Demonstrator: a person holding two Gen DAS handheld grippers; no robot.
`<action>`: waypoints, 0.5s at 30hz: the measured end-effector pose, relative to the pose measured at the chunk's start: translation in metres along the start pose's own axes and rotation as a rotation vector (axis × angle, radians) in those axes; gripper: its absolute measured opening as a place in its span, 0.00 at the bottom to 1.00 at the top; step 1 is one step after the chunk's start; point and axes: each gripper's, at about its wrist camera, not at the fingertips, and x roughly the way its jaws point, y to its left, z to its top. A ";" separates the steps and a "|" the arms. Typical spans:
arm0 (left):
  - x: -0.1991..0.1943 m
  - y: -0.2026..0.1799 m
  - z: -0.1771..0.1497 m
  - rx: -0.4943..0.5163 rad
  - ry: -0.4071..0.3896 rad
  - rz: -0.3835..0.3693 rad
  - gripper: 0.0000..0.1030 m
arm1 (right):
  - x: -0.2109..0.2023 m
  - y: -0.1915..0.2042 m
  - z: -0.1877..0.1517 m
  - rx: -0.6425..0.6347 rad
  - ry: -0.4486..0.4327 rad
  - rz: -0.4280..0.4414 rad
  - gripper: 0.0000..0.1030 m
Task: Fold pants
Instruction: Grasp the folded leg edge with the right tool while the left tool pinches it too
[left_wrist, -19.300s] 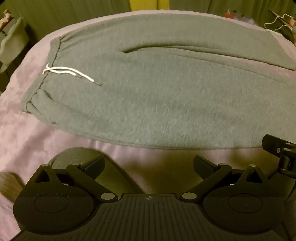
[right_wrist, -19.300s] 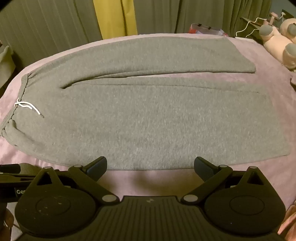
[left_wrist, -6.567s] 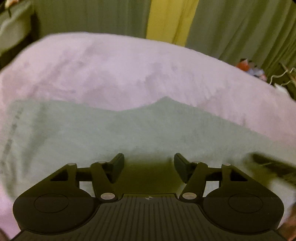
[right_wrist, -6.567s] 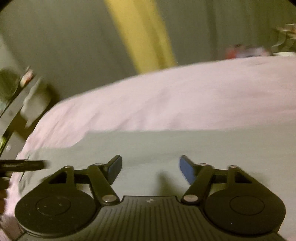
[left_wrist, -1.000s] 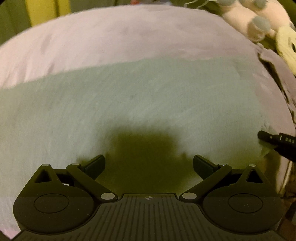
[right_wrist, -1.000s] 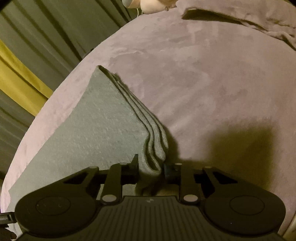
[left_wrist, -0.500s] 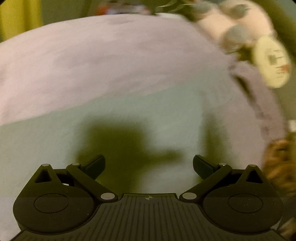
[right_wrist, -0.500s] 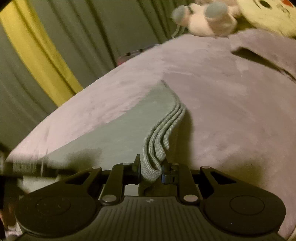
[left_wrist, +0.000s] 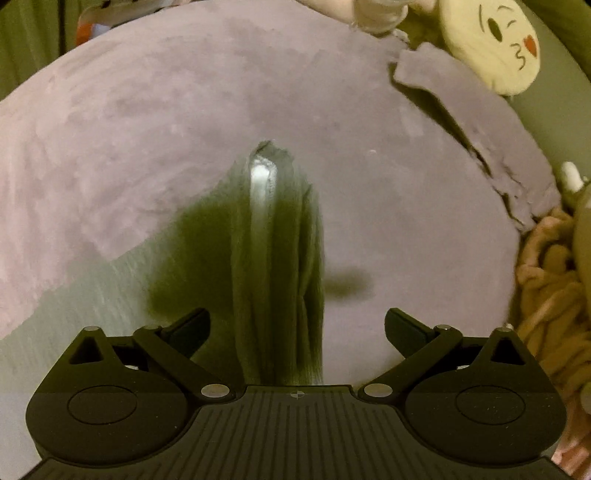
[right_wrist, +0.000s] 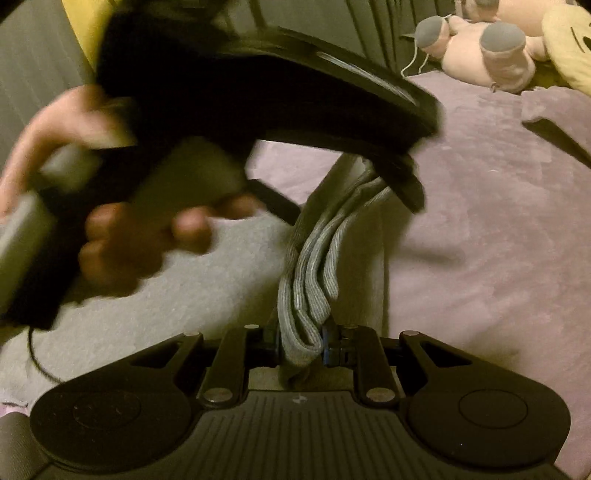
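Left wrist view: my left gripper (left_wrist: 297, 328) is spread wide, its jaws just closing in a little, with the bunched cuffs of the pants (left_wrist: 275, 258) standing up between the fingers but not yet pinched. The rest of the pants lies flat toward the near left of the bed (left_wrist: 155, 122). The cloth is soft, thick fleece, light and limp, so it will sag wherever it isn't held; I judge the ribbed cuff stack the best place to grip, all layers together. A pillow (left_wrist: 495, 40) with a drawn face sits at the far right corner, and a loose blanket (left_wrist: 476, 122) runs along the right edge.

Right wrist view: my right gripper (right_wrist: 301, 345) is pinching the cuffs (right_wrist: 314, 266), lifted off the bed (right_wrist: 480, 221). The left gripper's body and my hand (right_wrist: 122, 236) cross above, blurred. The bed cover is plush and pinkish, likely to drag at the fabric. A plush toy (right_wrist: 487, 48) lies at the far edge, with curtains (right_wrist: 33, 48) behind.
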 end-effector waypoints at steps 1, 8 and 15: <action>-0.001 0.004 -0.001 0.004 -0.019 -0.021 0.74 | 0.000 0.001 0.000 -0.006 0.002 0.003 0.18; -0.014 0.053 -0.017 -0.093 -0.045 -0.146 0.16 | -0.003 0.013 0.004 -0.050 -0.001 0.007 0.18; -0.099 0.113 -0.071 -0.170 -0.236 -0.160 0.15 | -0.021 0.032 0.011 -0.088 -0.028 0.067 0.18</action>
